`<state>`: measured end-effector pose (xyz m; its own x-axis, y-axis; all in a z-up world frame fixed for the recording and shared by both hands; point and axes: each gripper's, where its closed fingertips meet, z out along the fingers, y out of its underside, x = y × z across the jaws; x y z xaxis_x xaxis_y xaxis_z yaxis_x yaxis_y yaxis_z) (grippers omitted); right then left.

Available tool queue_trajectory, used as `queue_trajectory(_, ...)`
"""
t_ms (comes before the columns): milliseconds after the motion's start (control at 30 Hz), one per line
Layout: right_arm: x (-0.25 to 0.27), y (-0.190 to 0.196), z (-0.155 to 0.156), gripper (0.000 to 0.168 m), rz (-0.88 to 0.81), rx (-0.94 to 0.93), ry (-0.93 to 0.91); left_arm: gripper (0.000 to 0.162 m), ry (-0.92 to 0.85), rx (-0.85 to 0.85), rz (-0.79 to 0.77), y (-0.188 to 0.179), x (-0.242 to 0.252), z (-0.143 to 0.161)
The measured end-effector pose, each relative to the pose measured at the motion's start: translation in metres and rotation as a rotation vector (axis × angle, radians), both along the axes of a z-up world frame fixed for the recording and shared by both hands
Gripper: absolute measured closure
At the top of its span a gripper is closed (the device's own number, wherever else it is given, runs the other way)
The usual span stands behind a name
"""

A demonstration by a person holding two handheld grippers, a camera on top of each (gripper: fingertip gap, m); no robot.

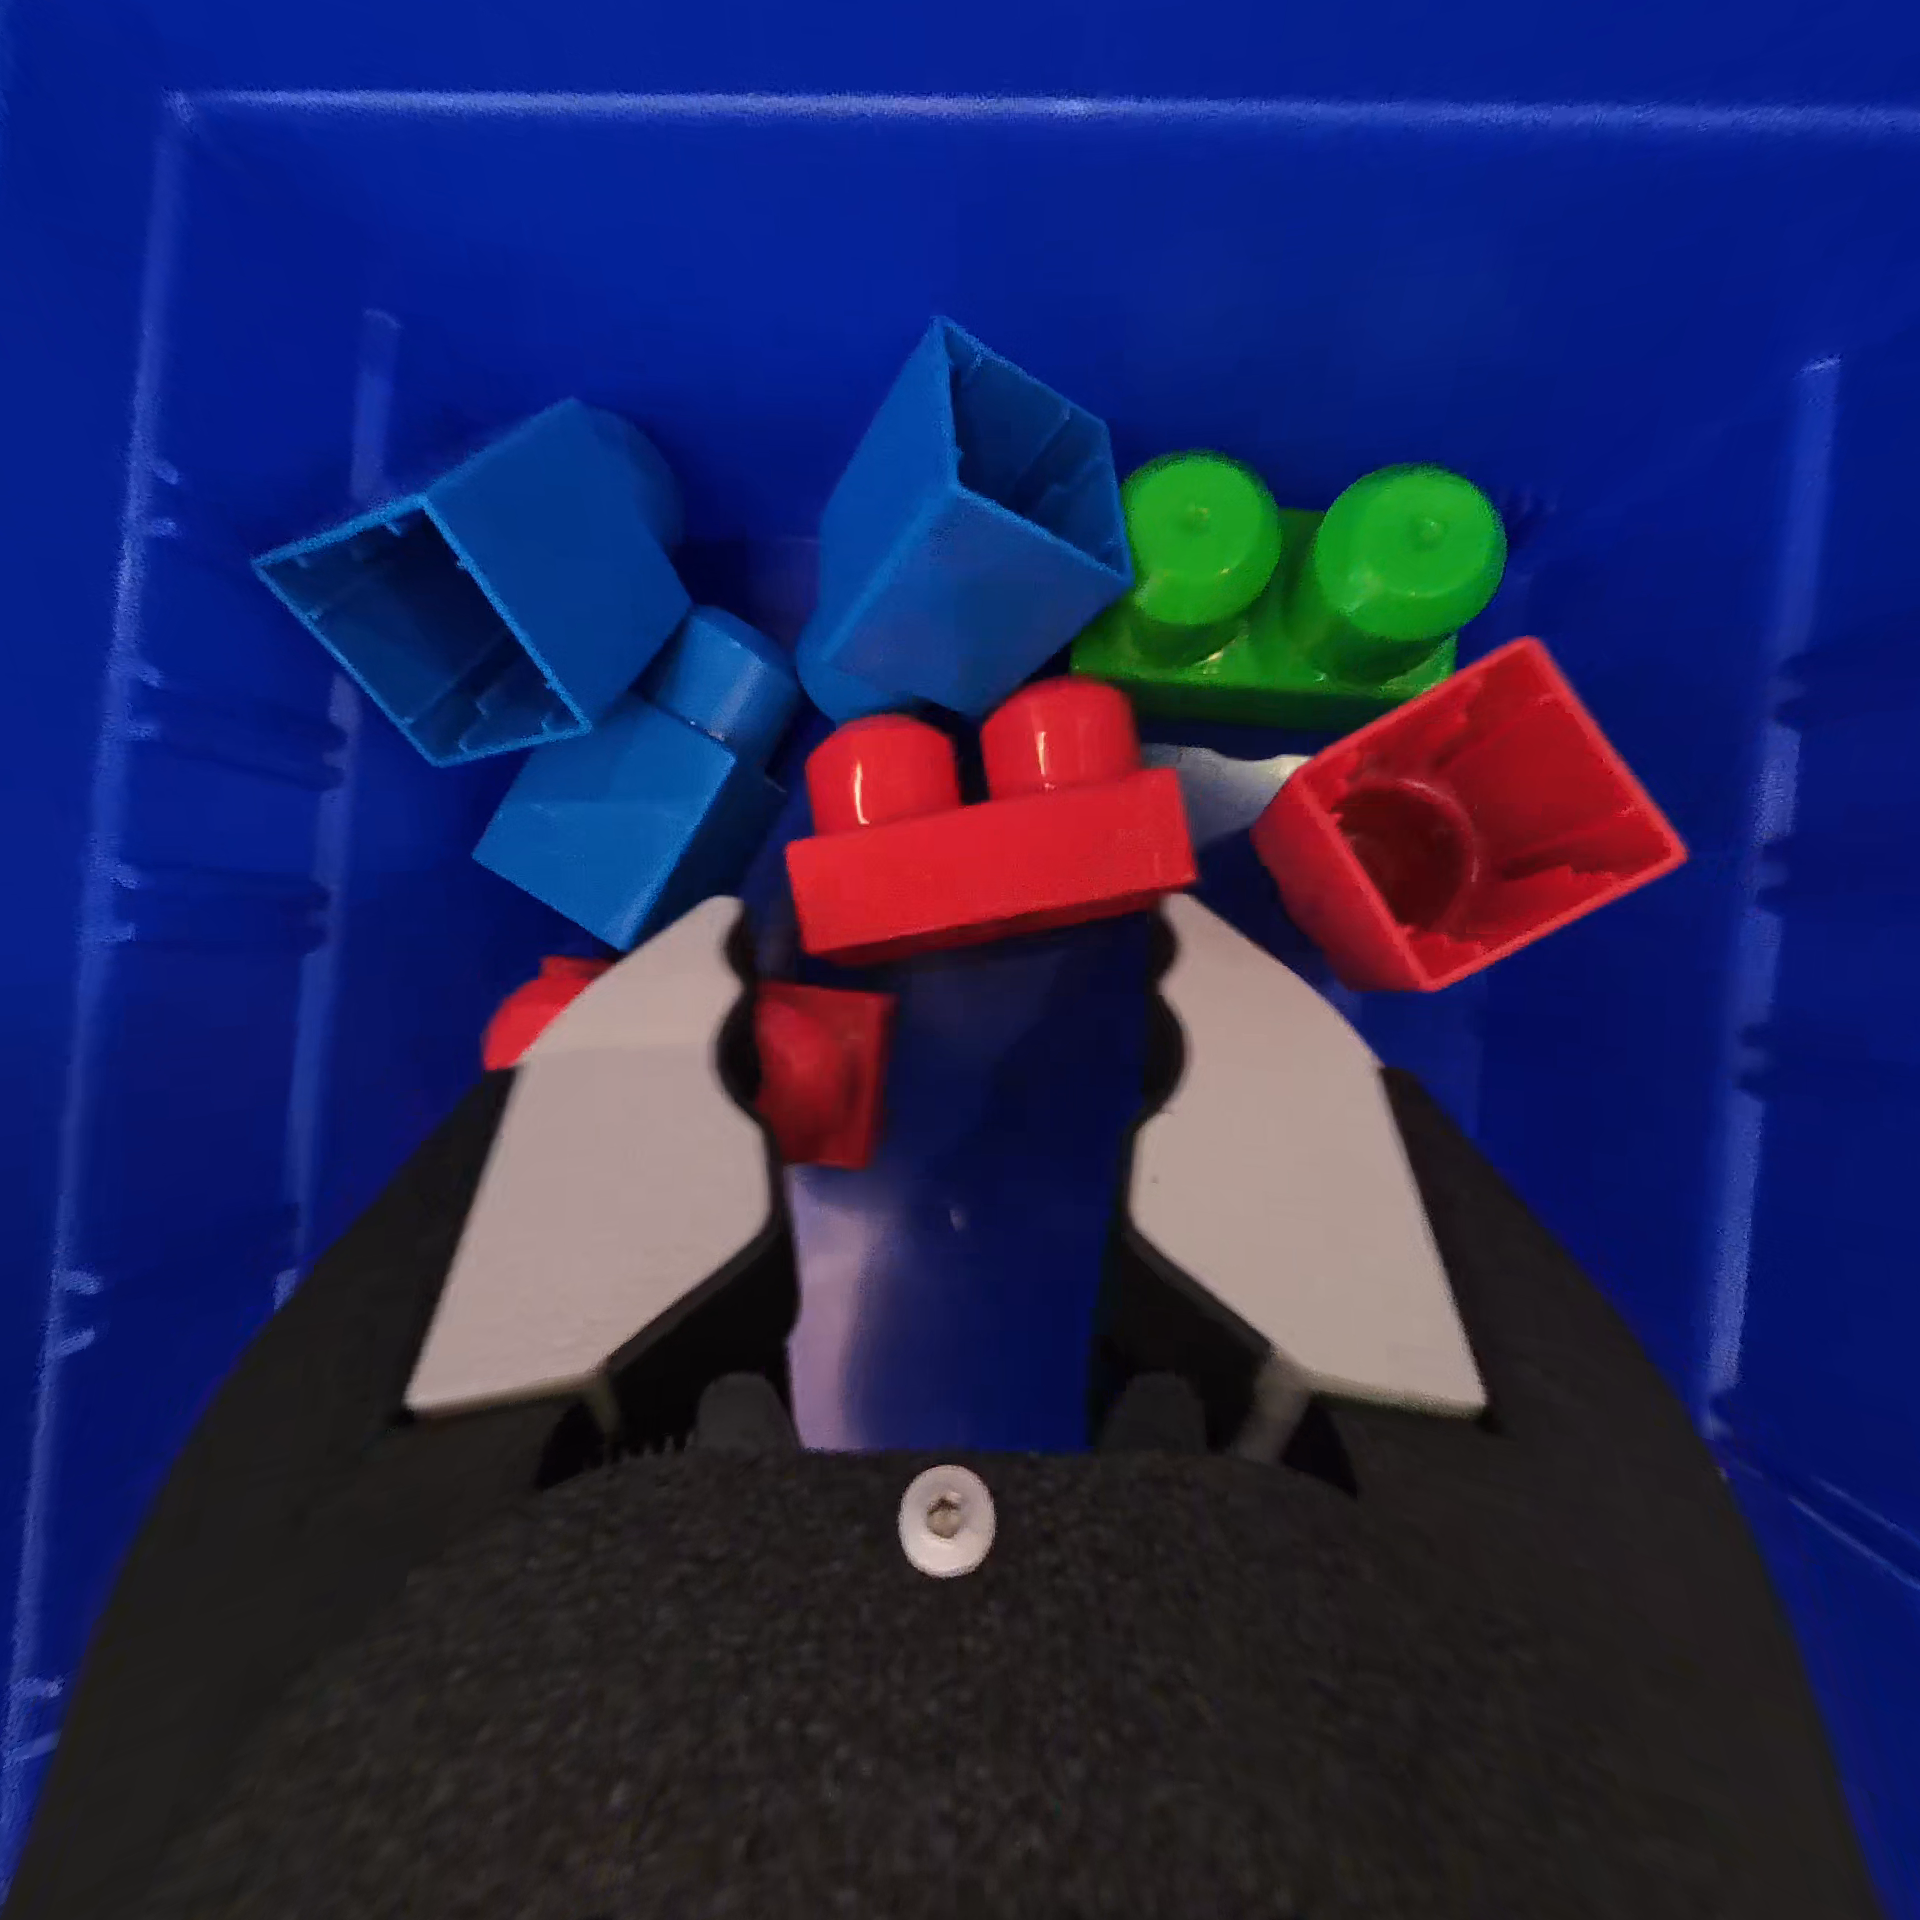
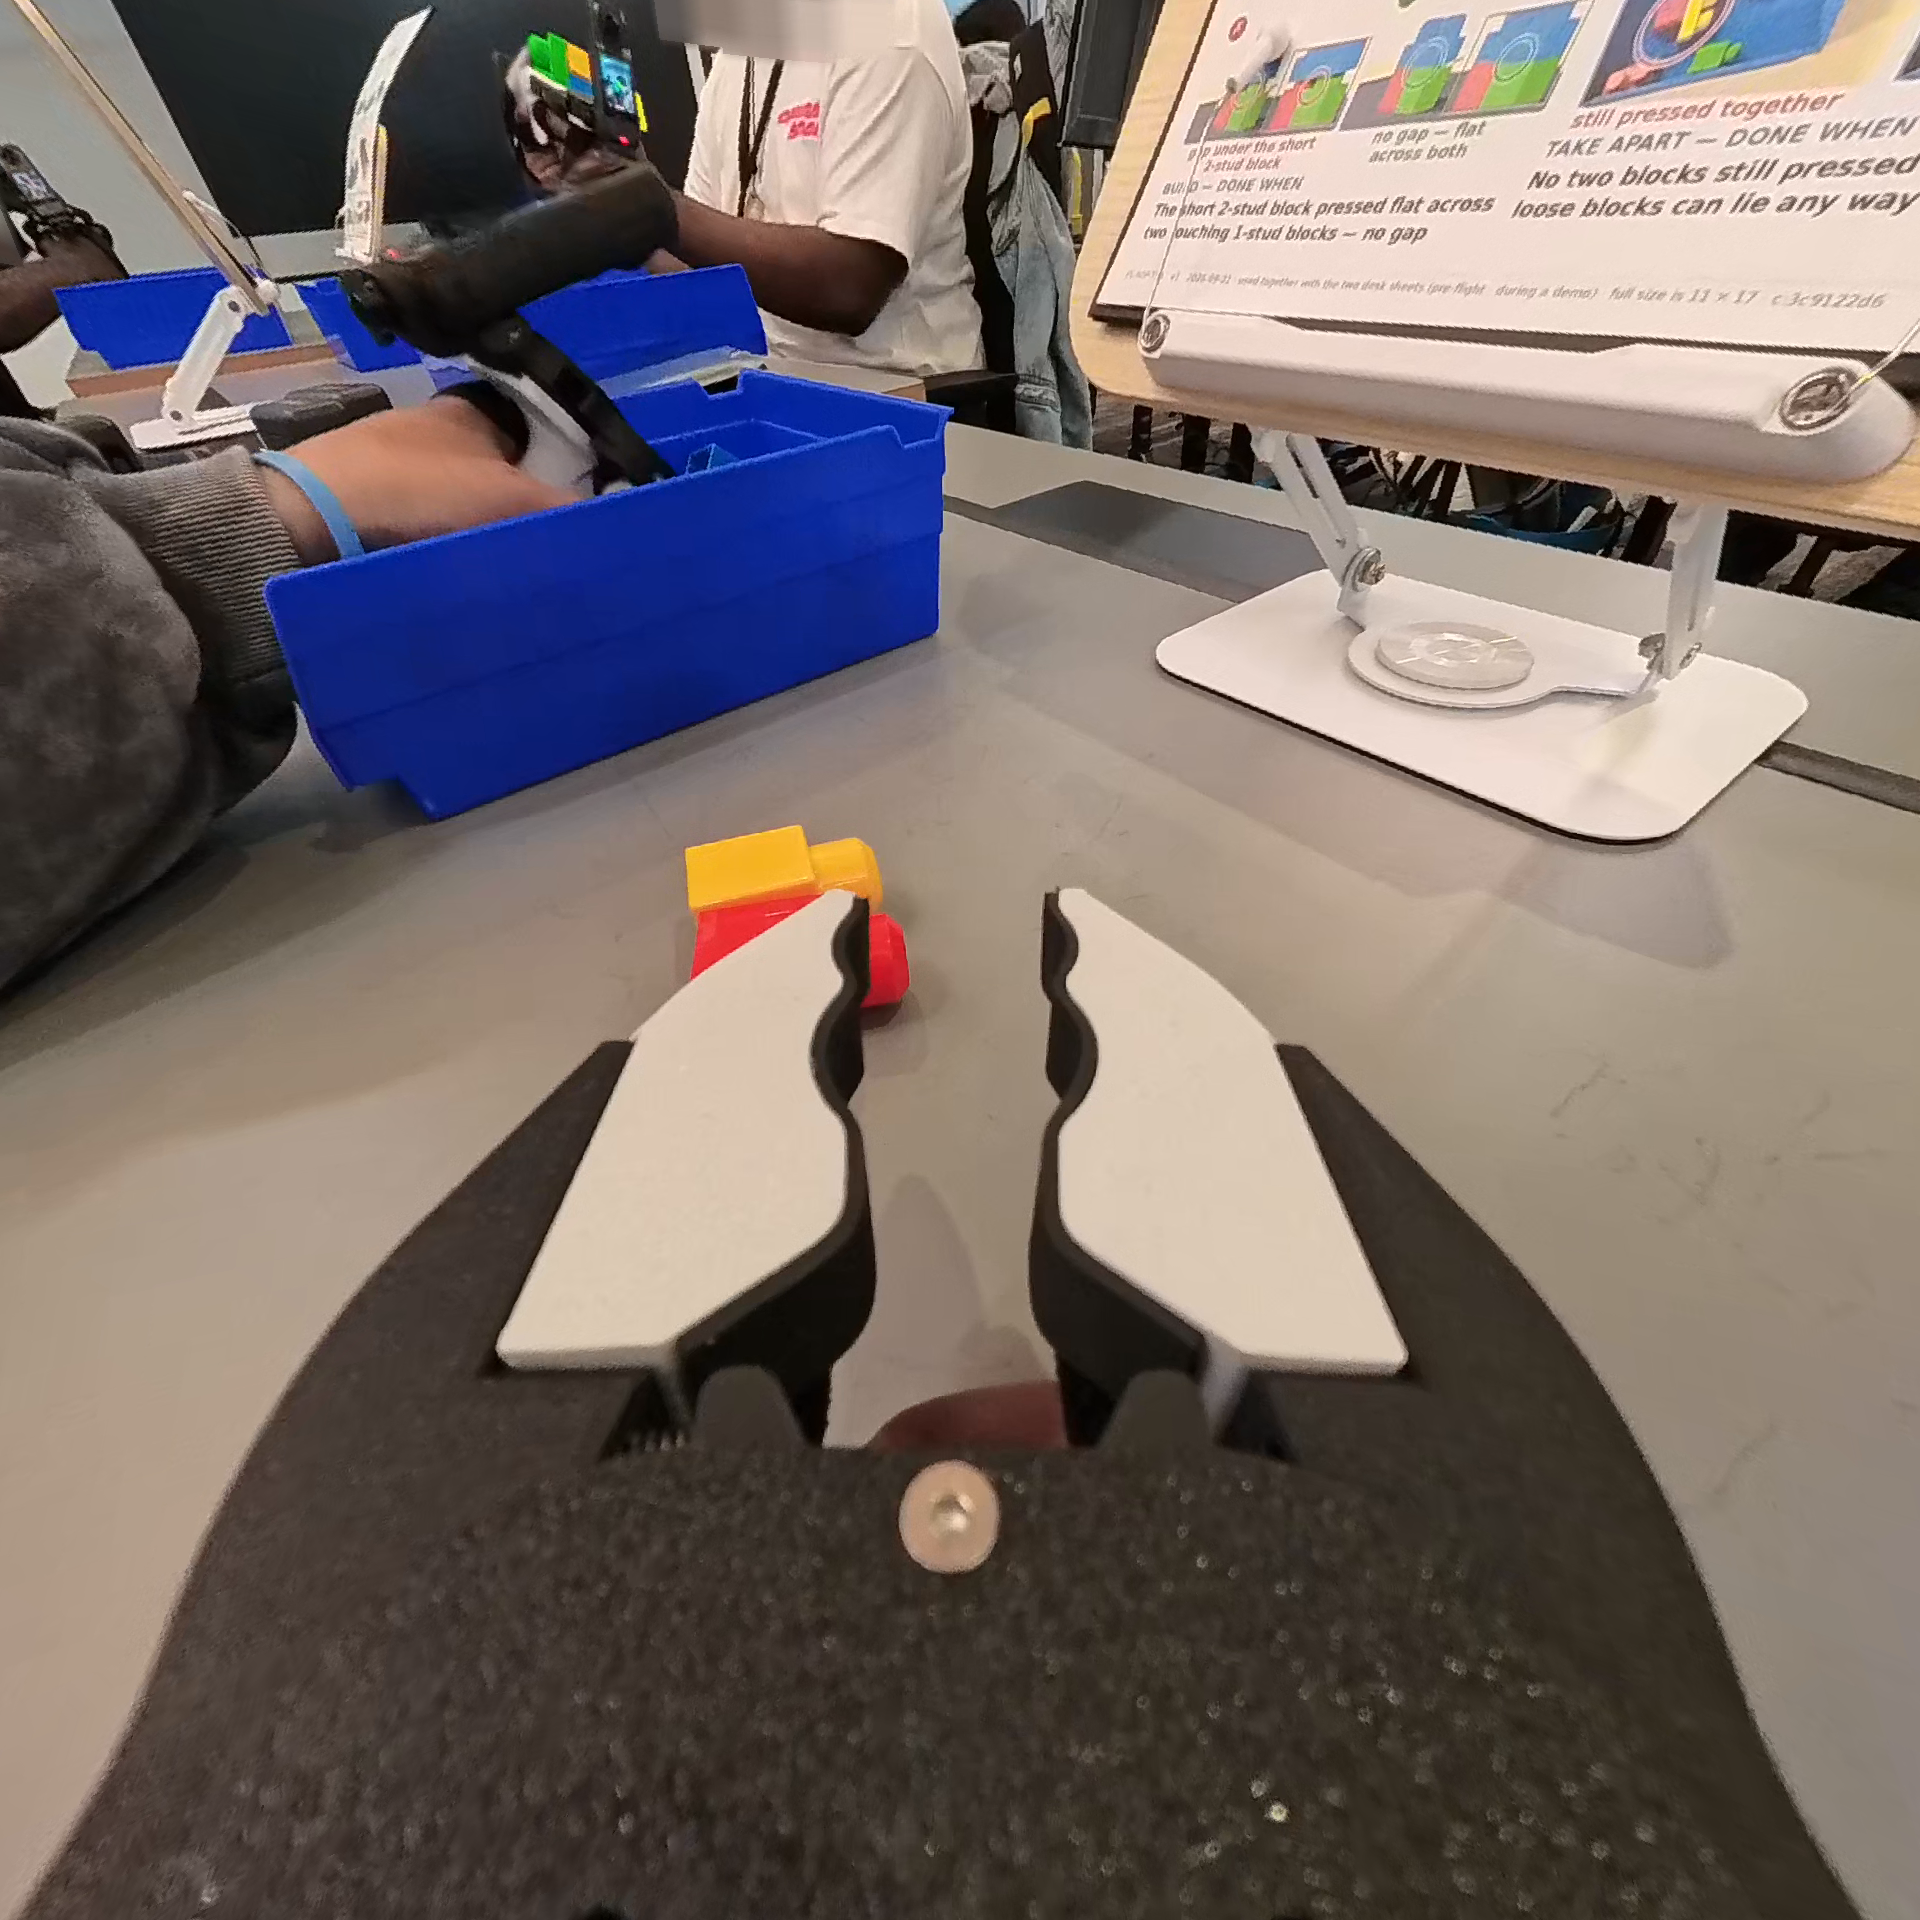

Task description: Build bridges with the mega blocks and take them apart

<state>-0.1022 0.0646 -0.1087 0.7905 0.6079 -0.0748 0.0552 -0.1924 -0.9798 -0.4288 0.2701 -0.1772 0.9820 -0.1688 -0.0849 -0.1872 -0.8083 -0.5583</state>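
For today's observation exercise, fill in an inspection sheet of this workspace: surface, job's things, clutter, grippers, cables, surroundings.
Surface: grey table, bare around the blocks.
Job's things: blue bin holding blue, red and green blocks; red two-stud block ahead of the left gripper; yellow block and red block lying on the table.
Clutter: nothing seen.
Grippers: left gripper open inside the bin; right gripper open, empty.
Cables: nothing seen.
Surroundings: instruction sheet on white stand; person behind.

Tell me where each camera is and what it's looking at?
Left wrist view: on the left gripper, looking down into the bin at loose blocks; its open grey fingers show.
Right wrist view: on the right gripper, low over the table, facing the yellow block and red block; its open fingers and the person's left arm show.
Shared: the bin.
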Motion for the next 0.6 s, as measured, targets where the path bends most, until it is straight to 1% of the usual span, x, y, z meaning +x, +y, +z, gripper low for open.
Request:
queue_trajectory(33, 0.000, 0.000, 0.000, 0.137, 0.000, 0.001, -0.001, 0.115, -0.007, 0.007, -0.006, 0.001, 0.000, 0.002)
queue_trajectory(67, 0.000, 0.000, 0.000, 0.137, 0.000, 0.002, -0.002, 0.122, -0.026, 0.006, -0.011, 0.001, 0.000, 0.003)
queue_trajectory(133, 0.000, 0.000, 0.000, 0.137, 0.000, 0.001, 0.000, 0.124, -0.071, -0.007, -0.029, -0.001, 0.003, 0.003)
queue_trajectory(233, 0.000, 0.000, 0.000, 0.137, -0.001, -0.001, 0.003, 0.124, -0.045, -0.002, -0.066, -0.004, 0.002, 0.005)
queue_trajectory(333, 0.000, 0.000, 0.000, 0.137, -0.001, 0.000, 0.002, 0.124, -0.058, 0.046, -0.121, -0.010, 0.004, 0.019)
queue_trajectory(433, 0.001, 0.000, 0.000, 0.137, -0.001, 0.000, 0.005, 0.124, -0.075, 0.151, -0.226, -0.023, 0.009, 0.053)
queue_trajectory(533, 0.001, 0.000, 0.000, 0.137, -0.002, -0.003, 0.007, 0.124, -0.077, 0.308, -0.415, -0.049, 0.031, 0.105)
queue_trajectory(600, 0.001, 0.000, 0.001, 0.137, -0.004, -0.003, 0.011, 0.125, -0.068, 0.391, -0.560, -0.075, 0.057, 0.134)
